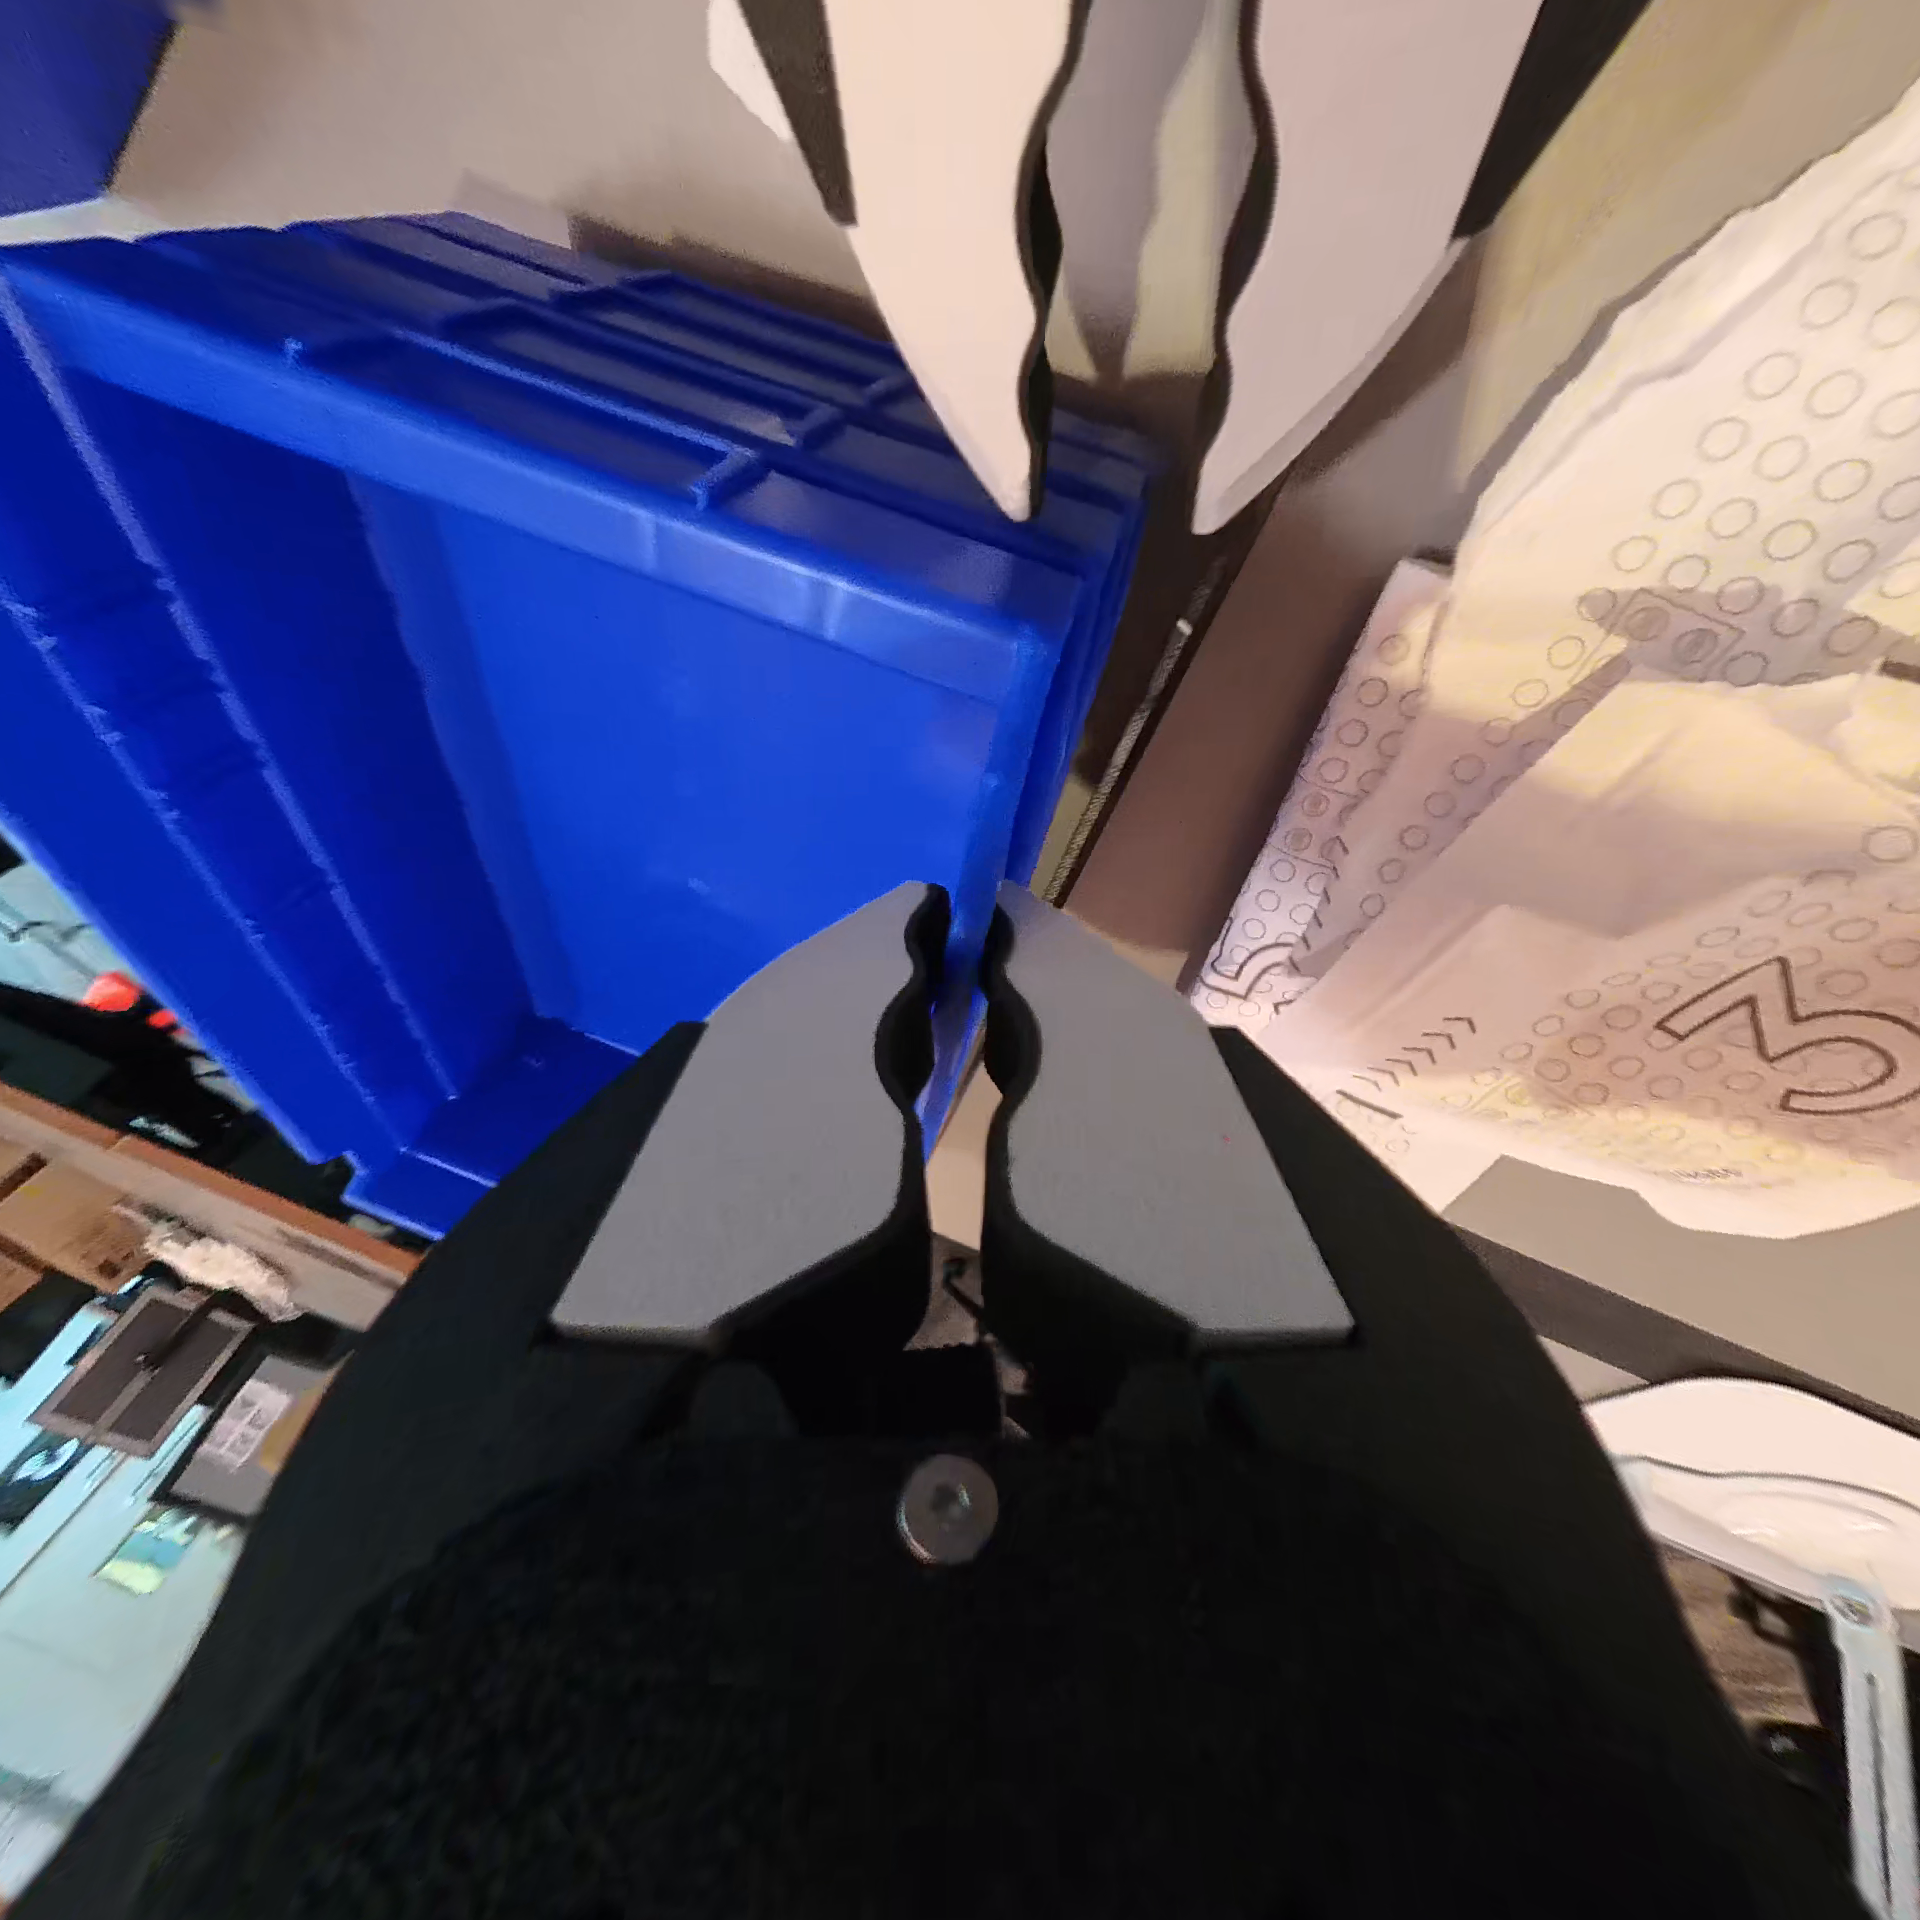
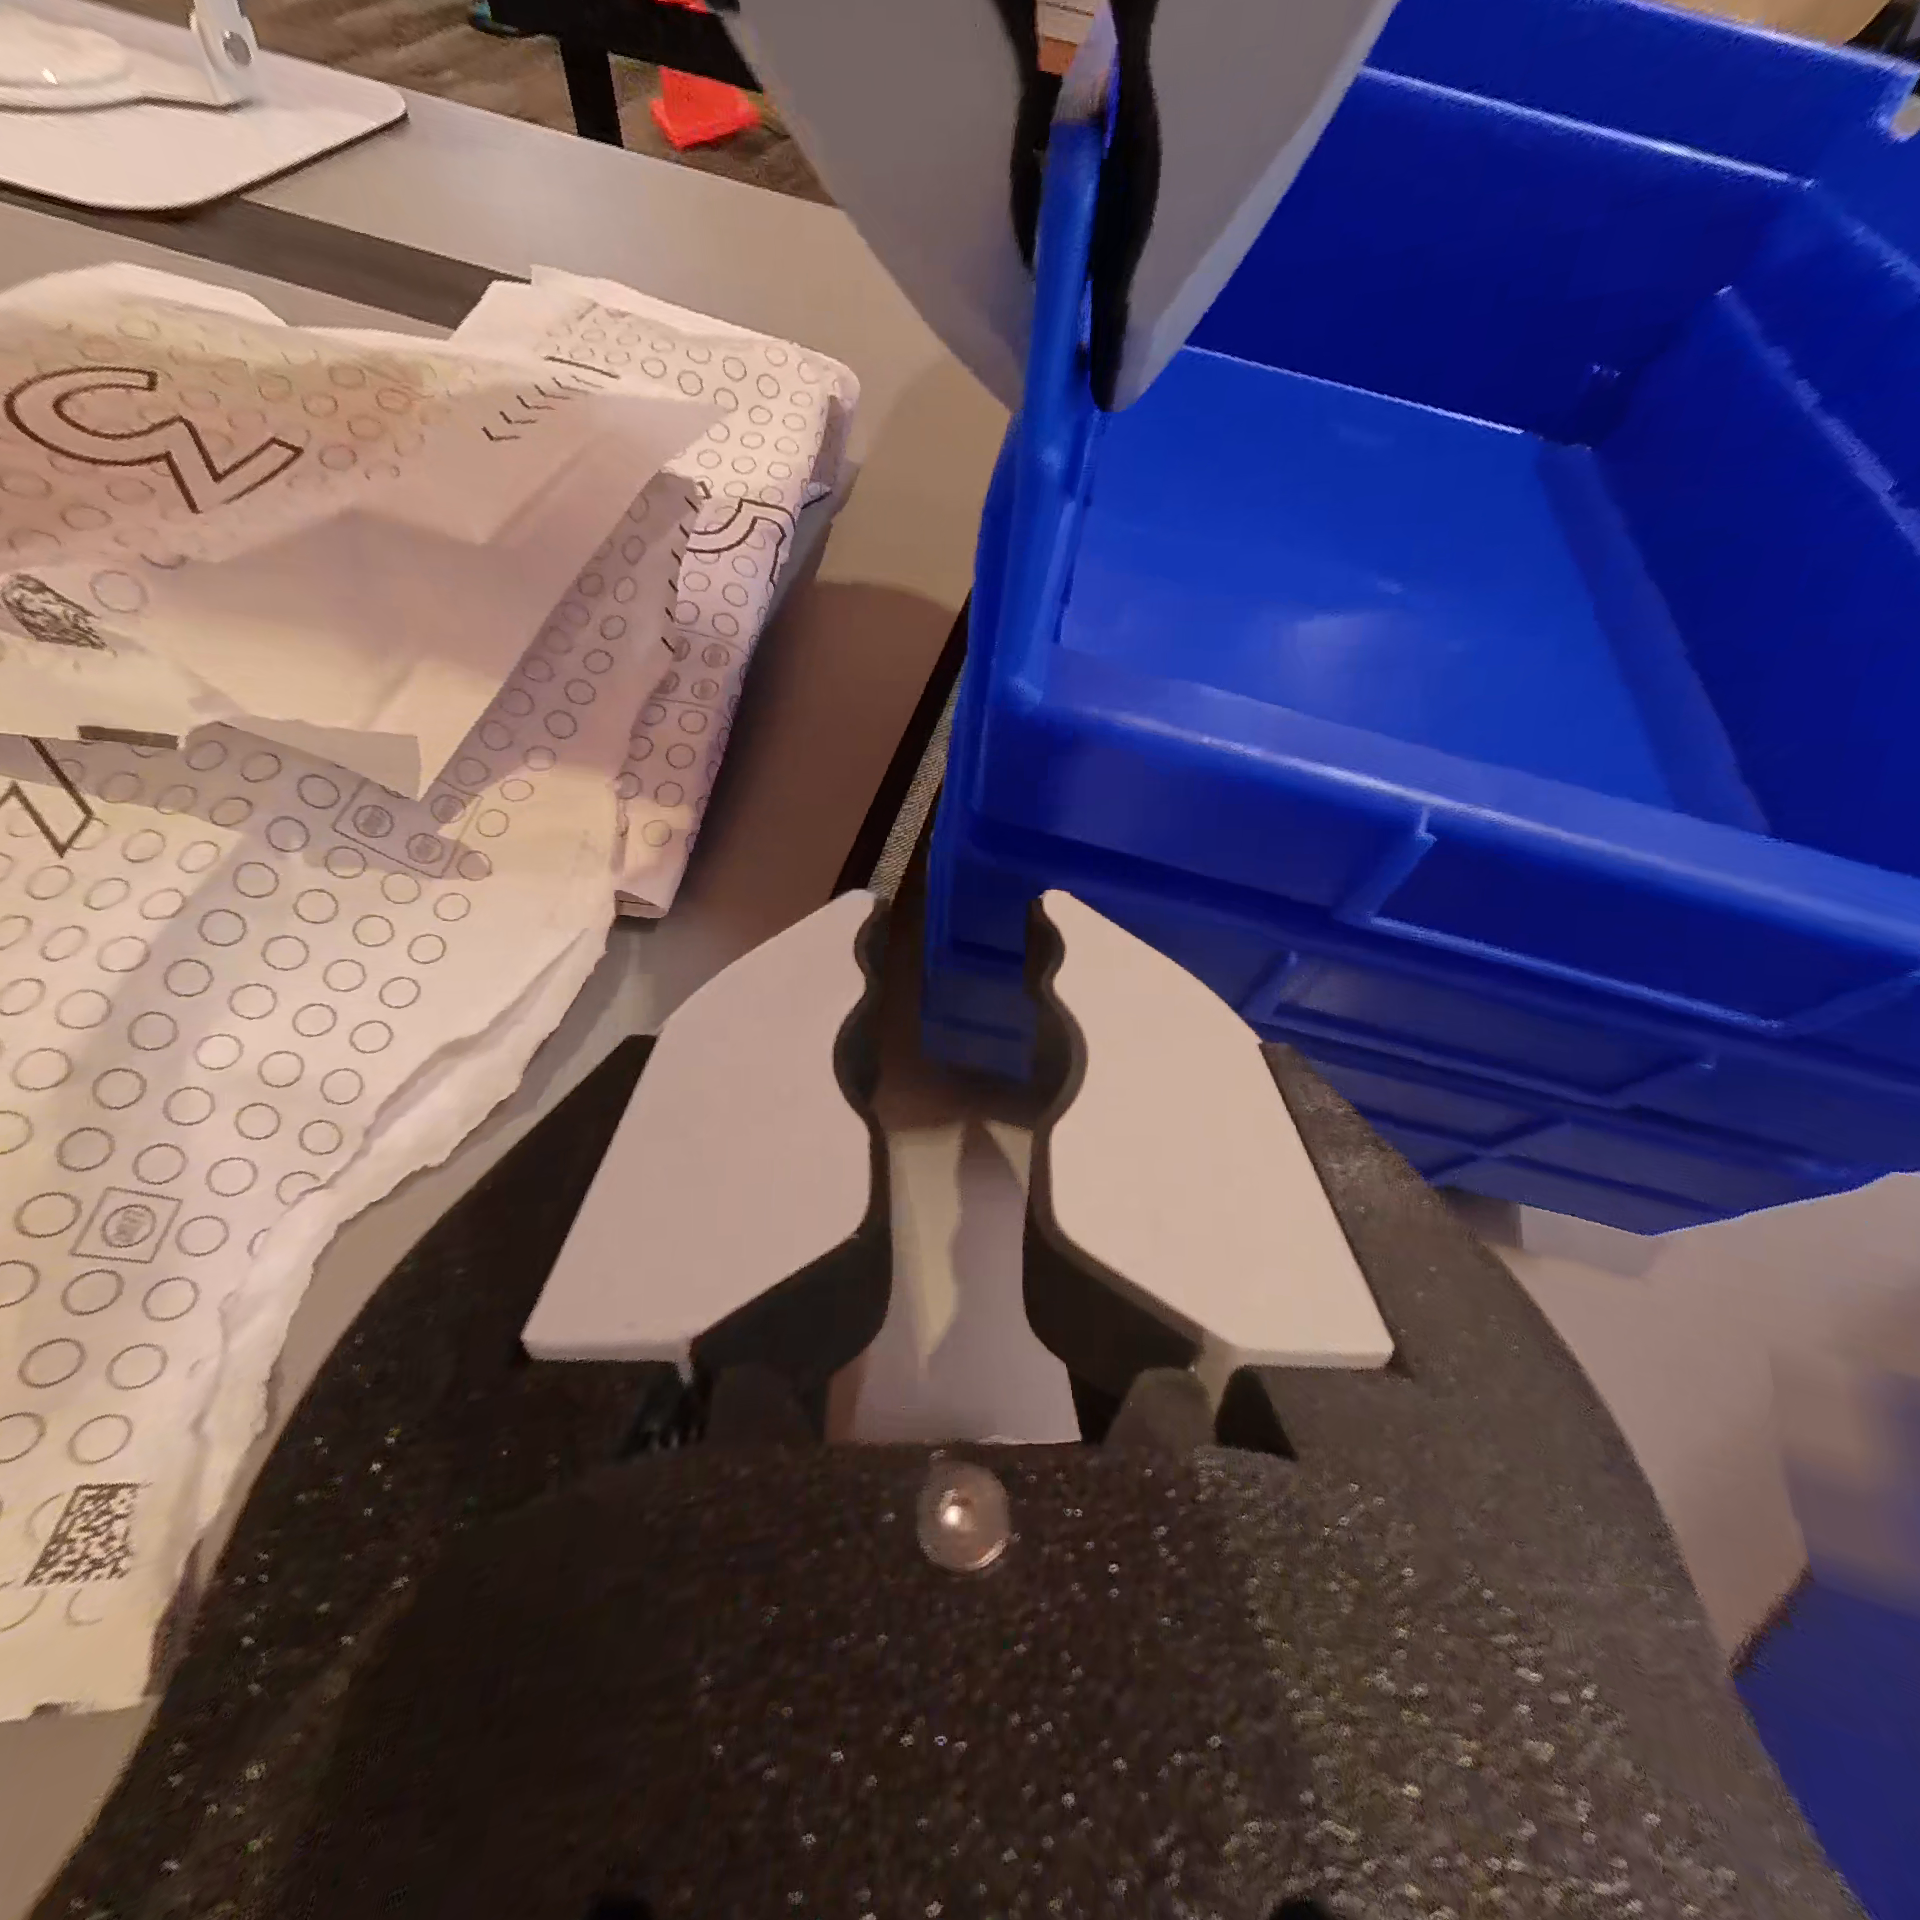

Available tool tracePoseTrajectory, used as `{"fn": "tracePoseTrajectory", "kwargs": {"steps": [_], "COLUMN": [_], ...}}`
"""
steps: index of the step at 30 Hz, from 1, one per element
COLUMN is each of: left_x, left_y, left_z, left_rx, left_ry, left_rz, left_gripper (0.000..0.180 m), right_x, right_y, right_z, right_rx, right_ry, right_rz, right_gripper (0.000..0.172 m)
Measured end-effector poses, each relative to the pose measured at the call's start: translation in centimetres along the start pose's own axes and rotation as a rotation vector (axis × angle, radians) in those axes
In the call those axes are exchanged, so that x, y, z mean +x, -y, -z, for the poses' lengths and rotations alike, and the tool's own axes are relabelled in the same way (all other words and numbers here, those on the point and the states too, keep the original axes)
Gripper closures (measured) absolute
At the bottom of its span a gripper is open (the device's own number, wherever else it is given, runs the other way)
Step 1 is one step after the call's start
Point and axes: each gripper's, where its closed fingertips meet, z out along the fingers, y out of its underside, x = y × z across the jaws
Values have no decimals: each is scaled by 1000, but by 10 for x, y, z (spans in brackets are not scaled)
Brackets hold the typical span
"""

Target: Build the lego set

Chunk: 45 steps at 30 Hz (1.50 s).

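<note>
Nearest in the left wrist view, the left claw (image 1: 966,914) is clamped on the thin side wall of a blue bin (image 1: 665,727): both dark pads press the plastic edge, w/ no gap showing on either side. The right wrist view confirms this from across, the same claw pinching the top rim at the bin's far corner.

Right claw (image 2: 961,914) straddles the bin's near corner post. Its right pad (image 2: 1049,987) sits against the blue plastic, but a sliver of bench shows between the left pad and the post, so this claw reads as apart, not yet gripping.

The bin sits tilted, one edge off the grey bench (image 2: 810,301), inside bare as far as visible.

Just beside the bin, left of it in the right wrist view, lies a heap of torn white paper bags (image 2: 312,727) printed w/ circles and outline shapes. Farther back, a white flat base w/ a metal bracket (image 2: 187,114), then an orange-red object (image 2: 696,104) on the floor beyond the bench edge.

Judgement: the step looks like a two-point hold on the bin, half done; the right claw would need to close fully.
</note>
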Motion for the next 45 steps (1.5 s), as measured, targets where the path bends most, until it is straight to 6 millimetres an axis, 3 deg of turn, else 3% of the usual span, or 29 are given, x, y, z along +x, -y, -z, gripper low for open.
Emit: {"fn": "tracePoseTrajectory", "kwargs": {"steps": [10, 15, 19, 23, 27, 29, 35, 45], "left_x": [-24, -23, -23, -17, -4, 4, 3, 4], "left_y": [8, 15, 16, 12, 3, -1, -3, -7], "left_z": [16, 21, 21, 21, 14, 8, 8, 9], "left_rx": [161, 192, 171, 153, 104, 84, 103, 165], "left_ry": [-51, -49, -43, -73, -105, -122, -102, -143], "left_rz": [127, 127, 123, 115, 122, 127, 146, 189], "left_gripper": [176, 176, 176, 176, 175, 175, 175, 175], "right_x": [26, 34, 31, 16, -4, -7, -8, -10], "right_y": [20, 24, 23, 24, 10, 5, 4, 3], "right_z": [19, 24, 24, 17, -5, -11, -13, -18], "right_rx": [146, 150, 125, 100, -35, -88, -119, -145], "right_ry": [-134, -228, -261, -304, -242, -244, -239, -266], "right_rz": [2, 155, 347, 638, 732, 733, 661, 682], "right_gripper": [148, 150, 151, 160, 142, 145, 141, 136]}}
